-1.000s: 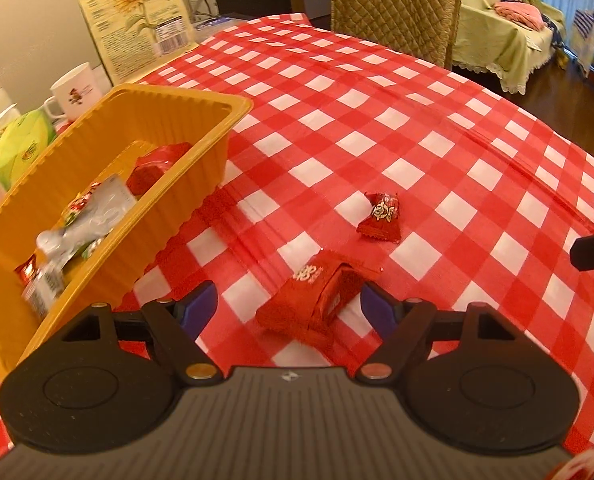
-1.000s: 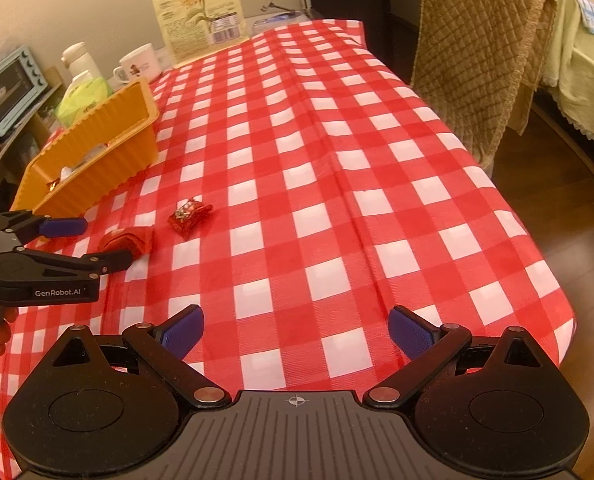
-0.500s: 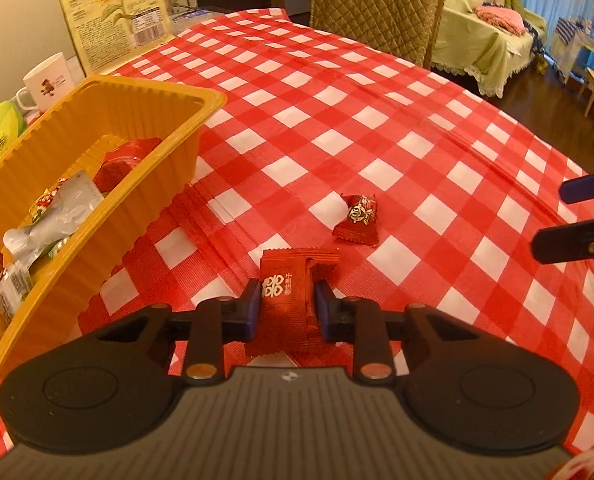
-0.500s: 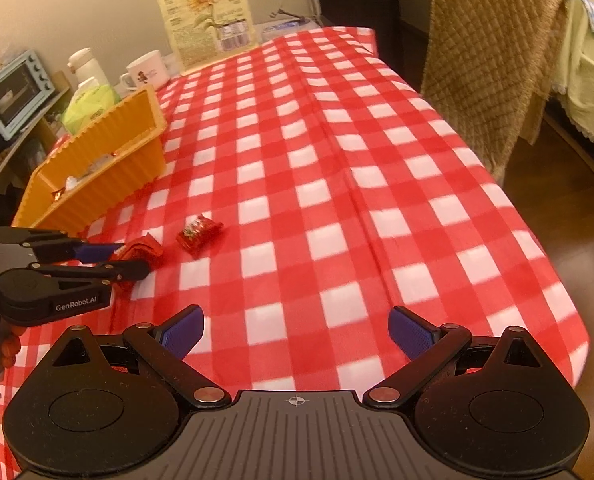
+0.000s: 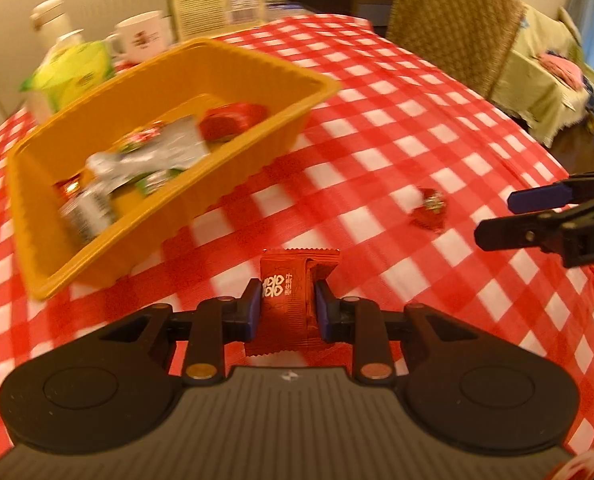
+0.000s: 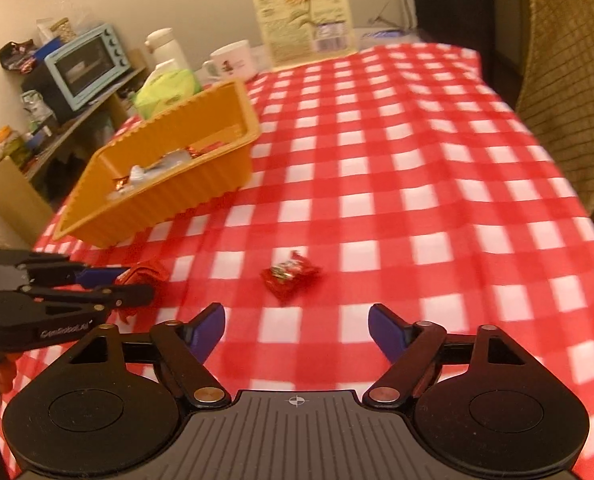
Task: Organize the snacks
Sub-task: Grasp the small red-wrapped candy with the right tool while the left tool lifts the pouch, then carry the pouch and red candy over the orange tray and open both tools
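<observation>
Left gripper (image 5: 288, 307) has just clamped the red packet (image 5: 293, 300), lifted toward the tray (image 5: 253, 148). Right gripper (image 6: 296, 331) now over the candy (image 6: 290, 275), jaws closing, nothing pinched yet. Last two snacks underway.

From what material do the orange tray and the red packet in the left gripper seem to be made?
Orange tray: probably moulded plastic, matte, judging by its thin ribbed walls and rolled rim. Red packet, clamped in the left gripper: likely printed plastic or foil film; it has a serrated end seal and fine creases.
</observation>
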{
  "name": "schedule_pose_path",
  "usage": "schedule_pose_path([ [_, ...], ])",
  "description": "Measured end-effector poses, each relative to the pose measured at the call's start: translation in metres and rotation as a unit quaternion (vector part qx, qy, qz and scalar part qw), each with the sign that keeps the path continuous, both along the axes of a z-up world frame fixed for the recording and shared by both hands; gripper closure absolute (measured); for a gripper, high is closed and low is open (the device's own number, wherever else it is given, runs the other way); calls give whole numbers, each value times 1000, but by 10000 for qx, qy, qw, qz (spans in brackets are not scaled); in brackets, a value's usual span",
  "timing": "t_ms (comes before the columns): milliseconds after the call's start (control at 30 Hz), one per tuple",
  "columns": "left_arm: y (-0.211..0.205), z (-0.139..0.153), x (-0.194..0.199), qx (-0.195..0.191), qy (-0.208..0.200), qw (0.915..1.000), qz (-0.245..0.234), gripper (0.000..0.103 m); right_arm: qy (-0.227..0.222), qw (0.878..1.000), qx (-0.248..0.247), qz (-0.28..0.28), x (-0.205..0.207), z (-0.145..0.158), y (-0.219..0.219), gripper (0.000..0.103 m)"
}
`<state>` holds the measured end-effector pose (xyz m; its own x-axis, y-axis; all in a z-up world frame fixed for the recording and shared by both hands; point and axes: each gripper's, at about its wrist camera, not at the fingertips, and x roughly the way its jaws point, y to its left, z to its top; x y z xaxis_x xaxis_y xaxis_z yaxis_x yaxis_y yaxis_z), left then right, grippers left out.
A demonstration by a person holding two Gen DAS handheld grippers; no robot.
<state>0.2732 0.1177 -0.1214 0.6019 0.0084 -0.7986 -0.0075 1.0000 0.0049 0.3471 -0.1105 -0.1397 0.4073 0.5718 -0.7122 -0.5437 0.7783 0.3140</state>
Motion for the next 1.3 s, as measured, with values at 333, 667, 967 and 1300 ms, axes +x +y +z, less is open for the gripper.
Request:
schedule_pose_path([
  [333,32,4,-22,26,-1,9980,625,78,328,9994,96,99,35,-17,37,58],
  [667,47,6,-38,8,-13,9954,961,78,-129,9988,-418,241,33,-20,55,79],
  [967,44,13,-46,19,-87,9946,1039,78,-258,9974,-577,345,32,-20,57,83],
  [1300,34,32,-61,13,-310,9932,1119,78,-277,9977,-412,456,26,-5,51,83],
])
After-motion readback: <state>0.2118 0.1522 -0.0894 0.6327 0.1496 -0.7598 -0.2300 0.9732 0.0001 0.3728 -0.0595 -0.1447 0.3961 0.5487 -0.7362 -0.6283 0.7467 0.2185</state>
